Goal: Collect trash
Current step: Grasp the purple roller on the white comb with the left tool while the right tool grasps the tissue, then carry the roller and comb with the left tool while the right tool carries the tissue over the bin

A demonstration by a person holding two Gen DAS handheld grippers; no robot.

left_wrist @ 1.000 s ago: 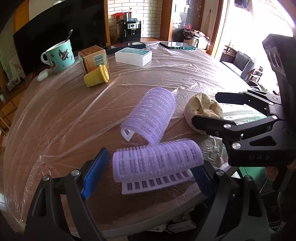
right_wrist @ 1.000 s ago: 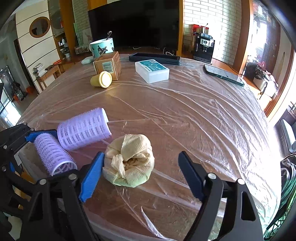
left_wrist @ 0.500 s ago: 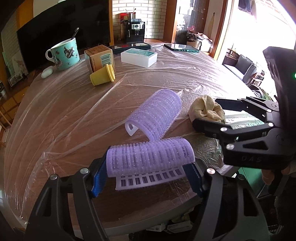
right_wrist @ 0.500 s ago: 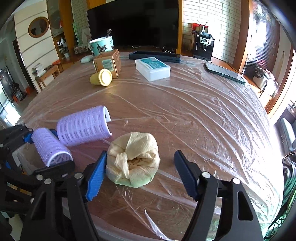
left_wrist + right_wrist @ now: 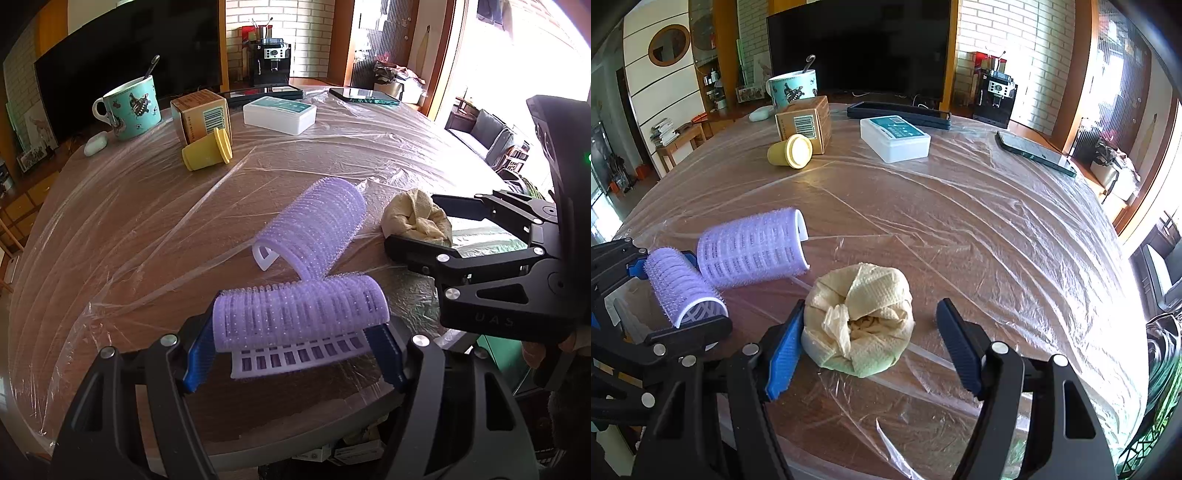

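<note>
A purple hair roller (image 5: 299, 314) lies crosswise at the table's near edge, and my left gripper (image 5: 291, 347) is shut on it, a blue pad at each end. A second purple roller (image 5: 317, 225) lies just behind it, touching it. To the right sits a crumpled yellowish paper wad (image 5: 864, 321). My right gripper (image 5: 870, 349) straddles the wad and its jaws are closing. The left pad (image 5: 785, 354) touches the wad, while the right pad stands clear of it. In the right wrist view the held roller (image 5: 679, 288) and the second roller (image 5: 750, 247) sit at the left.
Clear plastic sheet (image 5: 960, 229) covers the round wooden table. At the far side stand a teal mug (image 5: 131, 109) with a spoon, a brown carton (image 5: 201, 114), a tipped yellow cup (image 5: 207, 153), a white box (image 5: 280, 114), a dark tablet (image 5: 1034, 153) and a black tray (image 5: 897, 110).
My left gripper's jaws closed onto the near roller's ends. The right gripper's jaws narrowed around the paper wad, and the left pad now touches it.
</note>
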